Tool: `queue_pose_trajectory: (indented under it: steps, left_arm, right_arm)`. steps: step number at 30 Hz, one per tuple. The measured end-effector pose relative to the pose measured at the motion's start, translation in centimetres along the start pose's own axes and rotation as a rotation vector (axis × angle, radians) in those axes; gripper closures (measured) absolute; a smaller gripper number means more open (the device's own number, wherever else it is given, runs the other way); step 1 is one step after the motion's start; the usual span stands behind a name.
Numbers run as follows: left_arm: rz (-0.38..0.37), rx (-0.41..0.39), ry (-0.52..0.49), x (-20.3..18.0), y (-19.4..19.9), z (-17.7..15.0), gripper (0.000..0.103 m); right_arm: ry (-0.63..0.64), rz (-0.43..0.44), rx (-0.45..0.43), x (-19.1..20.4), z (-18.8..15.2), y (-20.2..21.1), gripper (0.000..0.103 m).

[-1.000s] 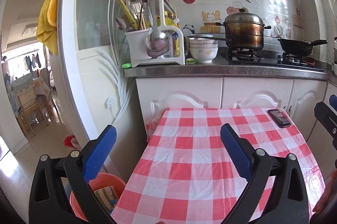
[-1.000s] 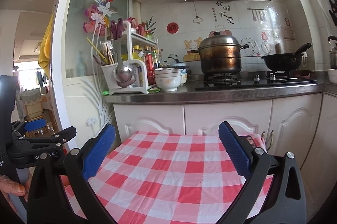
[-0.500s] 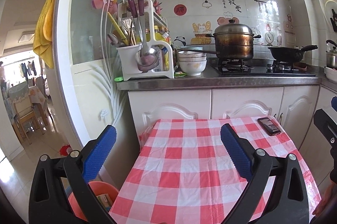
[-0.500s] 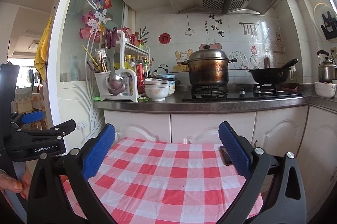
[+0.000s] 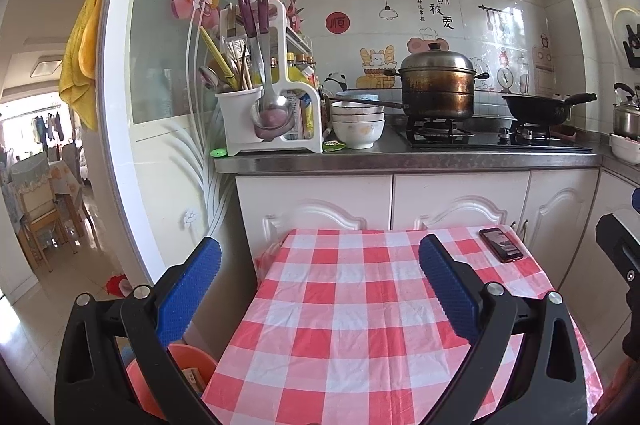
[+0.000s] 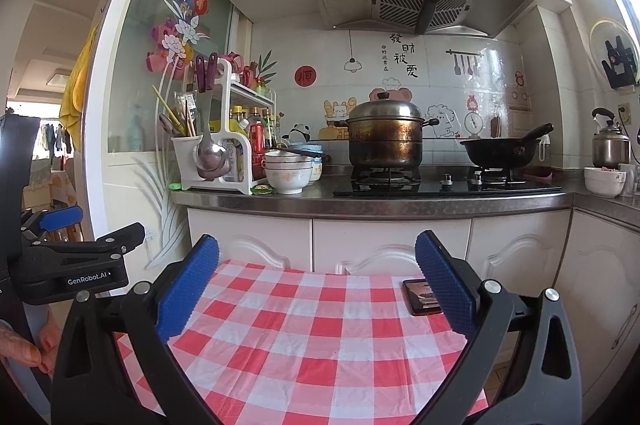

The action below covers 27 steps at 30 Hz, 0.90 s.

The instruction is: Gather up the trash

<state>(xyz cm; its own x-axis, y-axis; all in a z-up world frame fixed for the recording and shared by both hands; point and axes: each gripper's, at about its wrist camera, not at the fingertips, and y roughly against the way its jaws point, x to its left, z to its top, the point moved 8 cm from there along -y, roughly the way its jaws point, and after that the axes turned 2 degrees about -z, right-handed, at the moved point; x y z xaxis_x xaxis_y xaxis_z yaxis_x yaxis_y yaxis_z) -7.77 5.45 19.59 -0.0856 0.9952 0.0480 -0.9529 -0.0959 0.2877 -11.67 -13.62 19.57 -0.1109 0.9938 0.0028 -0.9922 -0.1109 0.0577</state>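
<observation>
1. The left gripper [image 5: 320,277] is wide apart and holds nothing. The right gripper [image 6: 316,273] is wide apart too, and holds nothing.
2. I see no trash on the table [image 5: 352,309]. The only trash I can spot is in 1 orange bin [image 5: 192,361] on the floor, just left of the table, and it looks like a small box.
3. 1 phone [image 5: 501,245] lies near the far right corner of the table. A gripper reaching there may knock it off the edge.
4. The tablecloth looks thin and slippery. A finger that drags on it may pull it, and the phone with it.
5. Farther back, on the counter [image 6: 380,199], I count 1 stack of bowls [image 6: 289,171], 1 big pot [image 6: 385,133] and 1 black pan [image 6: 502,149].
6. I judge that these are not trash, so grabbing them would be a mistake.
</observation>
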Motion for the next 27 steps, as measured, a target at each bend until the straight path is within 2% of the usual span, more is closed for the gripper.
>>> queue_pose_trajectory:
  steps: [5, 13, 27]
  left_arm:
    - [0.003, 0.0, 0.005, 0.0, 0.1, 0.0, 0.005]
    - [-0.066, 0.013, 0.03, -0.2, 0.3, -0.4, 0.005]
    - [-0.115, 0.042, 0.07, 0.7, 0.2, -1.7, 0.005]
  right_arm:
    - [0.012, -0.019, 0.002, 0.0, 0.1, 0.4, 0.004]
    - [0.014, -0.036, 0.012, -0.1, 0.1, 0.5, 0.004]
    - [0.013, -0.061, 0.078, 0.2, -1.4, -0.4, 0.004]
